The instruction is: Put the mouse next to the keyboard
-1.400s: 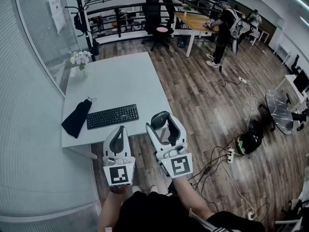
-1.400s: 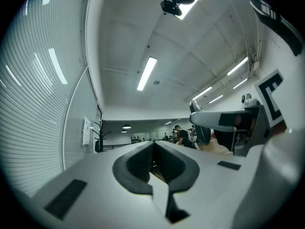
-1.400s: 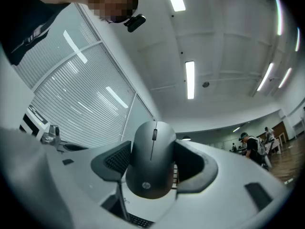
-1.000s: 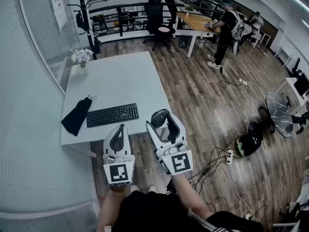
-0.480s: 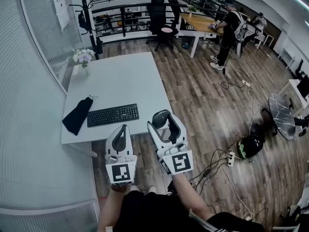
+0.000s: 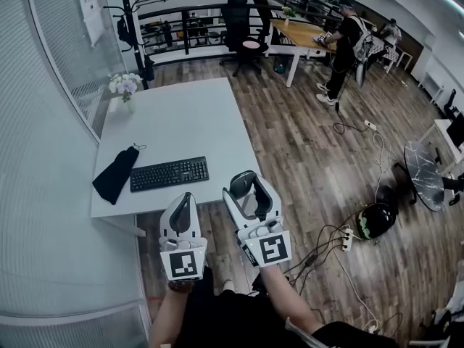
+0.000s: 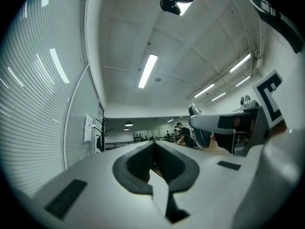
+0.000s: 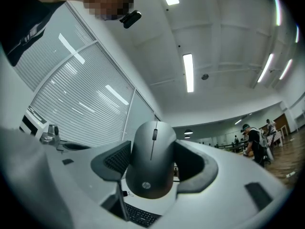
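Where the right gripper [image 8: 153, 165] clamps, a smooth domed mouse [image 8: 151, 152] sits.

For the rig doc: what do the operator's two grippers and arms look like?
Both match: left gripper and right gripper are white tapered shells with dark grey pads lining the jaws. Each carries a cube with black-and-white square markers at its rear. No cables show. The person wears a dark top; forearms are uncovered.
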`<action>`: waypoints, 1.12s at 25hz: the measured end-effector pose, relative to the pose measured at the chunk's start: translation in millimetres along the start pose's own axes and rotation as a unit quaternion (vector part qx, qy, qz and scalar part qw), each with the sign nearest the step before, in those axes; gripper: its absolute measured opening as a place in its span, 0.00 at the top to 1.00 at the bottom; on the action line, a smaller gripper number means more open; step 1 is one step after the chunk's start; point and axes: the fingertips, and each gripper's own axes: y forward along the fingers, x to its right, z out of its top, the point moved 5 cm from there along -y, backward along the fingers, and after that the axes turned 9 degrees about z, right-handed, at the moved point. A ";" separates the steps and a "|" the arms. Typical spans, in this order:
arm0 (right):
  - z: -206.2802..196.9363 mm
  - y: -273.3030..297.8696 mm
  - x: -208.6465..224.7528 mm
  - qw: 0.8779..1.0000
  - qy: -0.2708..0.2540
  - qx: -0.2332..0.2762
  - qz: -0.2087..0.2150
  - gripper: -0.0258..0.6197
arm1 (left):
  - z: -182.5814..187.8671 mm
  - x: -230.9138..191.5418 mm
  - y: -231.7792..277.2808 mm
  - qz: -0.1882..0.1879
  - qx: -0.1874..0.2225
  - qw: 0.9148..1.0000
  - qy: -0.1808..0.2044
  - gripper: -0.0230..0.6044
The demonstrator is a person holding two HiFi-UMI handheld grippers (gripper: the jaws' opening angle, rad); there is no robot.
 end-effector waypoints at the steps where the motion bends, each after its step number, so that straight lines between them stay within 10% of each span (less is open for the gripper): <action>1: -0.9 1.3 0.1 1.000 -0.001 -0.002 -0.002 0.51 | -1.9 -1.2 1.5 -0.002 -0.003 1.000 -0.002 0.95; 28: -16.4 115.4 39.3 0.997 -0.061 -0.025 -0.048 0.52 | -27.5 -78.4 125.2 -0.035 0.030 0.998 -0.038 0.95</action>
